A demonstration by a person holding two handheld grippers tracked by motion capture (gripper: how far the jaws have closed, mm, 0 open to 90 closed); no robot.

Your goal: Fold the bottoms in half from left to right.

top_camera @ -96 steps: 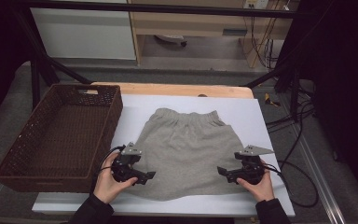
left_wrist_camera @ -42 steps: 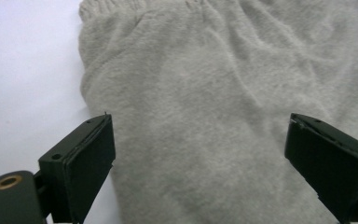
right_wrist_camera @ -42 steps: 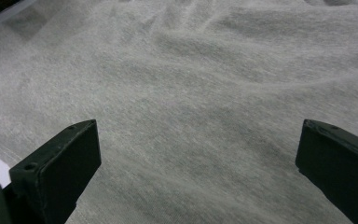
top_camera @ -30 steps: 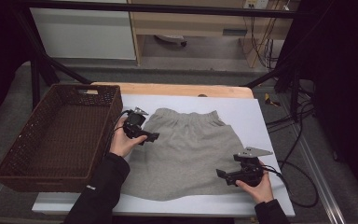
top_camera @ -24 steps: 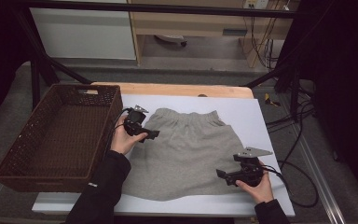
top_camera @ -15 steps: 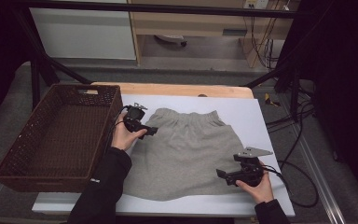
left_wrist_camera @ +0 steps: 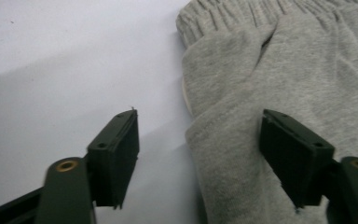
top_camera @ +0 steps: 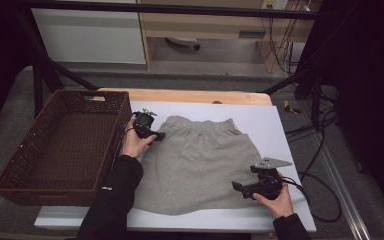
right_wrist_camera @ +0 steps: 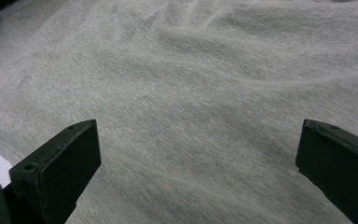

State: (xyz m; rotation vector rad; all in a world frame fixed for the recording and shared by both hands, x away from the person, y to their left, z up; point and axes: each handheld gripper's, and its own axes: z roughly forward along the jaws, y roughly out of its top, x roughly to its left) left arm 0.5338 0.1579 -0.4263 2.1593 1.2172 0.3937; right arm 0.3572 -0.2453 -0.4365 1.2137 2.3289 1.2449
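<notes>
Shorts (top_camera: 200, 160) lie flat on your desk (top_camera: 290, 150), where your left tongs (left_wrist_camera: 200, 158), moved up from the hem, have just been narrowing astride the waistband-side edge without pinching, while your right tongs (right_wrist_camera: 198, 172) hover wide, empty, over the hem.

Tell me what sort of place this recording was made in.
Probably a lab or workshop recording station, not a home. A black metal frame surrounds the white table, loose cables trail over the grey floor, and a person works on the grey garment with a handheld left gripper and right gripper.
</notes>
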